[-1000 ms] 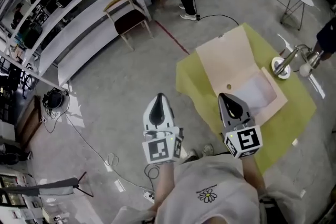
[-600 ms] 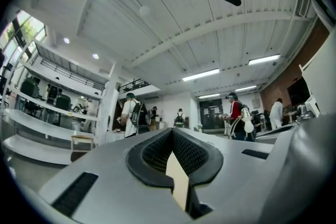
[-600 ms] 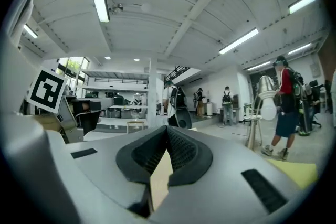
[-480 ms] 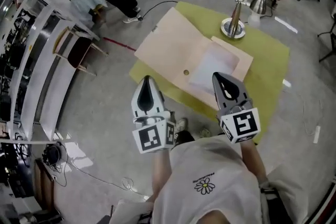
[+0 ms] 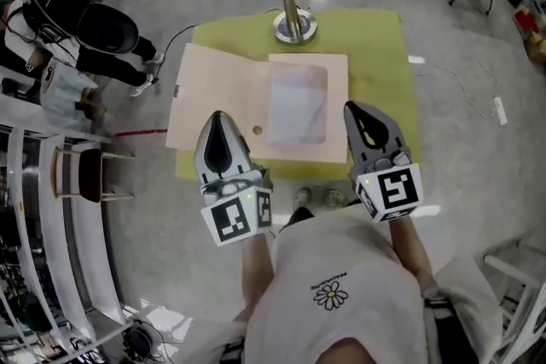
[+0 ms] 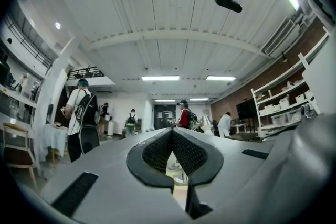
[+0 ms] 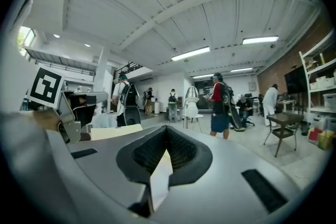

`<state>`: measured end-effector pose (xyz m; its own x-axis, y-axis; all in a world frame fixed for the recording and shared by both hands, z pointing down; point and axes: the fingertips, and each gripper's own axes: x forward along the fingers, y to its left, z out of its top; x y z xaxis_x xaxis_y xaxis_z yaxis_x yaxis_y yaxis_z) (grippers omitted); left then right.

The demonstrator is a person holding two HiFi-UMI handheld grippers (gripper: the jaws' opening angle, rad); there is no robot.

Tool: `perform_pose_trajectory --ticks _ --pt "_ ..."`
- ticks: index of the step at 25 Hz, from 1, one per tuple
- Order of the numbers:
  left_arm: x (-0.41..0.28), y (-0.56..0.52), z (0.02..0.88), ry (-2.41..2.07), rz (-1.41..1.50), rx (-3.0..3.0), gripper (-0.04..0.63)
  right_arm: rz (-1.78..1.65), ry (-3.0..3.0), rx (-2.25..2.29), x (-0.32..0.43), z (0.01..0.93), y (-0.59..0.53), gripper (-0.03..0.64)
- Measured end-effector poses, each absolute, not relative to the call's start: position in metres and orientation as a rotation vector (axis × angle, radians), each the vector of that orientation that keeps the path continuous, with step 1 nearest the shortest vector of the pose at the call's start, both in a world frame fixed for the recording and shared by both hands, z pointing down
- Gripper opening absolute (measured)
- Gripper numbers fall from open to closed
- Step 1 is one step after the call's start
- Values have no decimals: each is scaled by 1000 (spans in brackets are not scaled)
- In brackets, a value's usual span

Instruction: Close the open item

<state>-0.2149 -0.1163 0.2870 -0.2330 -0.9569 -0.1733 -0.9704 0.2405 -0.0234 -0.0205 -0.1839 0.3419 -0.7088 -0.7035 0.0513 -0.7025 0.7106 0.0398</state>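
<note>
OK, I've got L gripper [image 5: 217, 122] and R gripper [image 5: 357, 111] both shut, empty, by the open folder [image 5: 217, 85] on table [image 5: 375, 47].

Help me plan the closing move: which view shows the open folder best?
The head view: the folder lies open and flat on the yellow-green cloth, both leaves seen from above. The right gripper view catches only a low beige edge of it, seen side-on; the left gripper view shows at most a sliver.

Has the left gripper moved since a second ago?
Yes. The left gripper was over the floor beside the yellow table; now its tip overlaps the open folder.
</note>
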Motion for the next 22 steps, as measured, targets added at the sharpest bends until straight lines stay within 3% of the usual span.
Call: perform_pose_trajectory --ticks 22 --pt "-218 -142 287 2090 191 -2149 14 -18 -2661 1584 -7 332 -156 9"
